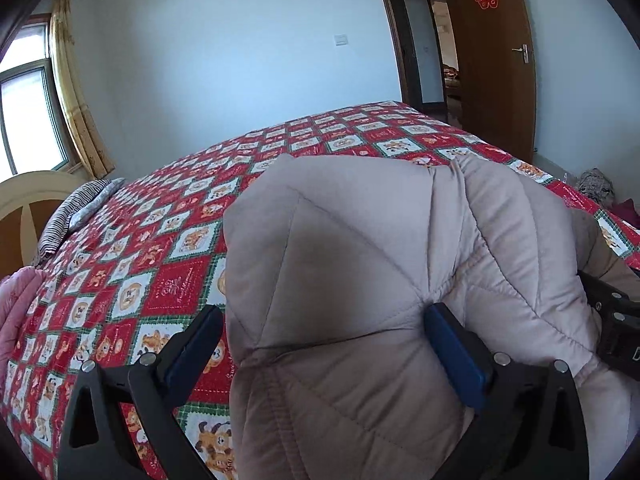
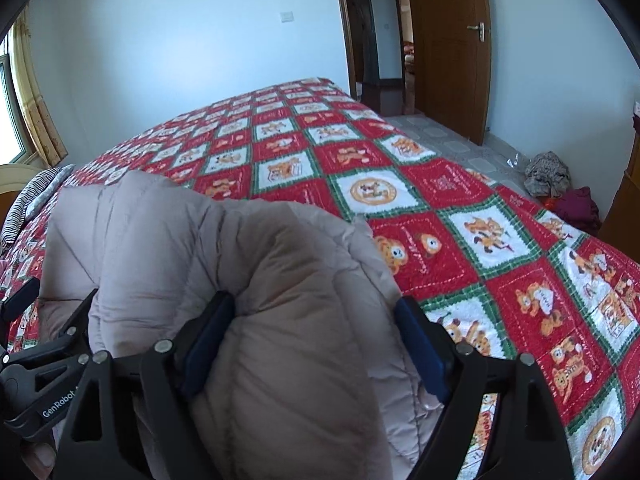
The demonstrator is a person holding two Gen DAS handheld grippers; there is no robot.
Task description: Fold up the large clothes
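The beige quilted jacket [image 1: 360, 280] is bunched up on the bed [image 1: 168, 216], over the red-and-white checked bedspread [image 2: 460, 208]. A thick fold of it sits right between the jaws of both grippers. On the left gripper [image 1: 324, 320] the jaws are spread wide: the right-hand pad is pressed into the padding, while the other pad is seen clear of the fabric, over the bedspread, so nothing is really clamped. On the right gripper [image 2: 316, 316] the jaws are also wide, with the puffy fold filling the gap and touching both pads; whether it's actually gripped can't be told. A striped pillow [image 1: 76, 212] is seen at the headboard end, well apart from the jacket.
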